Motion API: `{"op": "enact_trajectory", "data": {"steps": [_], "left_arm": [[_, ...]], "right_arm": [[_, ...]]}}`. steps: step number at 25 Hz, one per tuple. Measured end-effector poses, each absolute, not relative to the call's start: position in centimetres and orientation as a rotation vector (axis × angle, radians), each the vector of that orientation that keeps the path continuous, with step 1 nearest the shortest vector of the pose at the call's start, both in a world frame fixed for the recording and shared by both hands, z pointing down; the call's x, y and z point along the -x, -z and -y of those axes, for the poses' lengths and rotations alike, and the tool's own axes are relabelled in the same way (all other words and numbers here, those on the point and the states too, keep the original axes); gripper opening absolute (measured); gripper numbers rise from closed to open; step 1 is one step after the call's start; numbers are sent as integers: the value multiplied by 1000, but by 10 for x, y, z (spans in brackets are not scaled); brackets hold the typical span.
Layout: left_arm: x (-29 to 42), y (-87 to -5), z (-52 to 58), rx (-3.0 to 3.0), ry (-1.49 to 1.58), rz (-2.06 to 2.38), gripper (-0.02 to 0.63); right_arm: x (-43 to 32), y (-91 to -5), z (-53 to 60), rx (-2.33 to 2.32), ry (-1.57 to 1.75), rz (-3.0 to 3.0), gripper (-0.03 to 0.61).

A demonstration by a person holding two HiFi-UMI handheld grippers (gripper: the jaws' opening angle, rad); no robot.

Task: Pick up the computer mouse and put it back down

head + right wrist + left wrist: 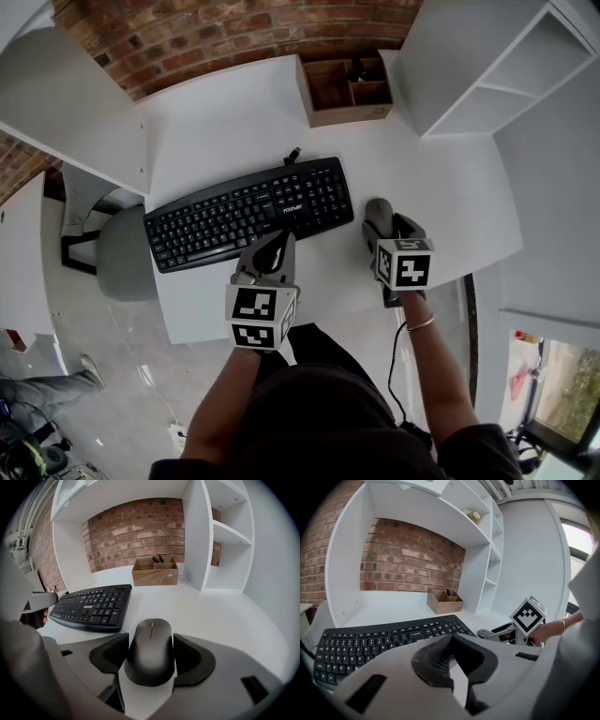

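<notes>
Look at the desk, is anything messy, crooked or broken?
Nothing stands out. The keyboard lies flat on the desk, the wooden box stands upright at the back, and the mouse sits straight between the right gripper's fingers. No spills or damage show.

light: bright, even | shadows: soft | edges: fisheye-bent, dark corners | foreground: blurred | glare: possibly window (583, 540), right

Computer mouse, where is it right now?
In the right gripper view, the computer mouse sits gripped between the fingers of the right gripper, just right of the black keyboard on the white desk.
</notes>
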State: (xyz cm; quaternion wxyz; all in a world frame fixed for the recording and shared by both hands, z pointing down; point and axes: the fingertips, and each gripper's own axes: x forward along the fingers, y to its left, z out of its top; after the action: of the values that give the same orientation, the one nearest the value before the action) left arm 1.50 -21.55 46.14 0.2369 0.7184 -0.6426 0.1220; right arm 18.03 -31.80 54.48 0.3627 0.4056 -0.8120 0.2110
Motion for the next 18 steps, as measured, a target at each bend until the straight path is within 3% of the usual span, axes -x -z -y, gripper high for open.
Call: {"op": "enact_trajectory", "data": {"steps": [18], "left_arm": [[-15,-463,208,-1947,-351,1784,9]], "right_arm": [[-180,-553,316,-1045,-528,2123,301]]}}
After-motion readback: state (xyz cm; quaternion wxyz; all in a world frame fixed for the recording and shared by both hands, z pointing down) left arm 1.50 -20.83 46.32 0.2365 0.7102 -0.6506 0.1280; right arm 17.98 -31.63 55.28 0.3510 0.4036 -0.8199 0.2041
